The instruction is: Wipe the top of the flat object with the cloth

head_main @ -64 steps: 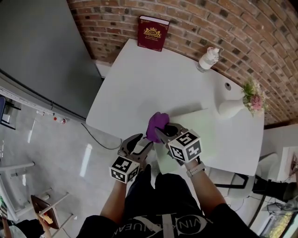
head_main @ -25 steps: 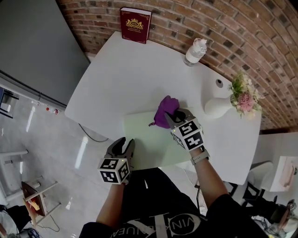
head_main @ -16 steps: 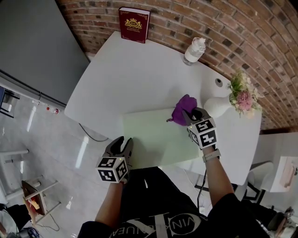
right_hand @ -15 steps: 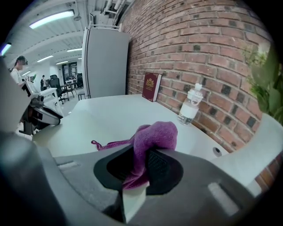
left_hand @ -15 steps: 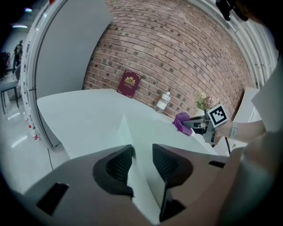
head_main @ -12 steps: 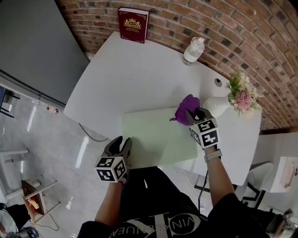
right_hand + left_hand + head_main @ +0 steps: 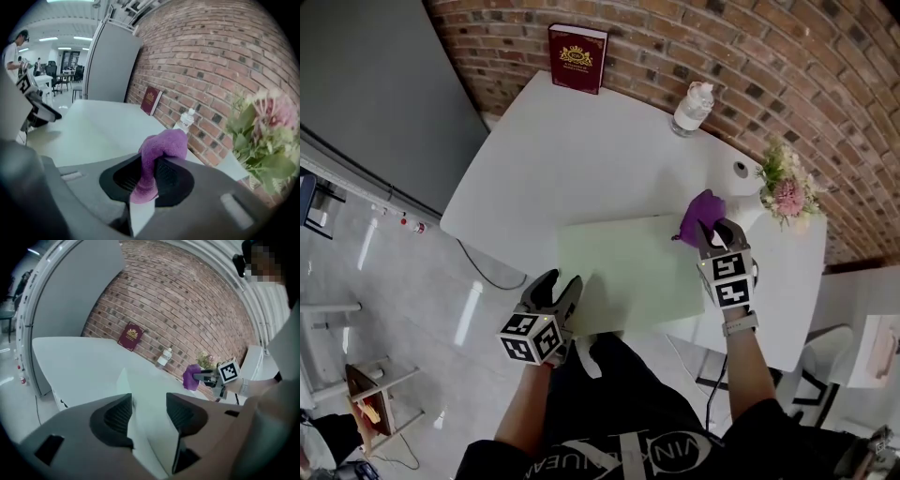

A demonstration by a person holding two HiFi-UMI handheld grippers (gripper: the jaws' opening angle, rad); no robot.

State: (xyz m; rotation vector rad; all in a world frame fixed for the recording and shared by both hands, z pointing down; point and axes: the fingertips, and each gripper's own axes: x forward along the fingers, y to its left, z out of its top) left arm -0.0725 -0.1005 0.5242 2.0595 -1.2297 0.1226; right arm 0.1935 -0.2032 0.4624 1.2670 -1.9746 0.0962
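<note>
Purple cloth [image 7: 703,208] pinched tight in right gripper [image 7: 710,228], at the green mat's [image 7: 628,272] 2 o'clock corner. Mat long from 3 to 9, so likely wipe toward 8. Left gripper [image 7: 558,286] at 8 o'clock corner, jaws just opened apart, mat edge between, not squeezed.

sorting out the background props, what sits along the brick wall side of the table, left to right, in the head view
red book → water bottle → small round grommet → pink flowers
</note>
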